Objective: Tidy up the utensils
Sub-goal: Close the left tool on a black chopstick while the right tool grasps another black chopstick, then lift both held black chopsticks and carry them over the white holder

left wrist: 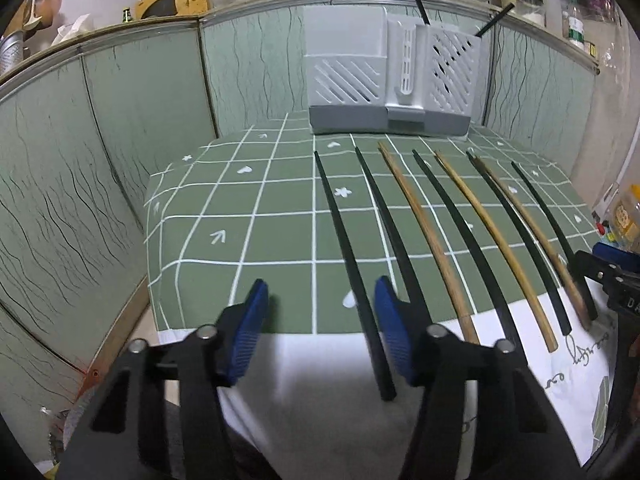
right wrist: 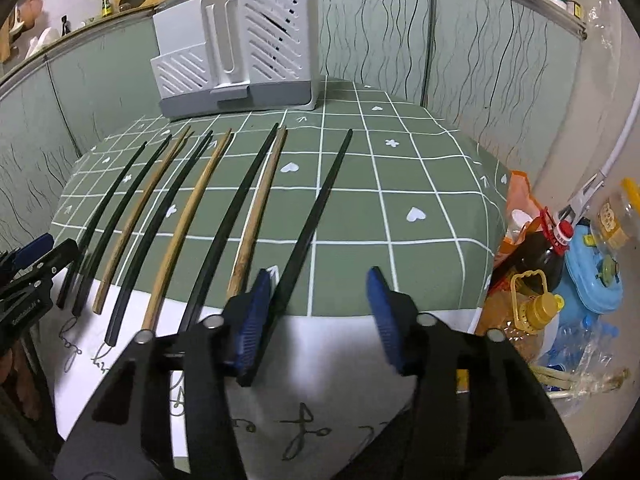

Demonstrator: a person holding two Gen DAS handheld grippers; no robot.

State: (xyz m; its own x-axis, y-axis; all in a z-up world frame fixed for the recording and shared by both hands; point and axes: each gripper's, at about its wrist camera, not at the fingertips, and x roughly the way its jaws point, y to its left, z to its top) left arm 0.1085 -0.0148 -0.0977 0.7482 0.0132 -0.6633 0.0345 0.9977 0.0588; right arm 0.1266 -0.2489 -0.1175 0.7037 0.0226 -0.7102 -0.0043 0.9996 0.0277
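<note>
Several black and wooden chopsticks lie in a row on the green checked tablecloth (left wrist: 248, 240), tips toward a white-grey utensil holder (left wrist: 390, 80) at the back, also in the right wrist view (right wrist: 236, 56). Two black chopsticks stand in its right compartment. My left gripper (left wrist: 320, 300) is open at the front edge, with the leftmost black chopstick (left wrist: 348, 264) between its blue pads. My right gripper (right wrist: 318, 292) is open, with the rightmost black chopstick (right wrist: 312, 232) just inside its left pad (right wrist: 250, 320).
Green wavy-patterned panels (left wrist: 80, 200) wall the table at the back and left. A shelf with bowls and jars runs above them. Oil bottles (right wrist: 536, 304), a blue container and bags crowd the floor right of the table. White cloth with writing hangs over the front edge.
</note>
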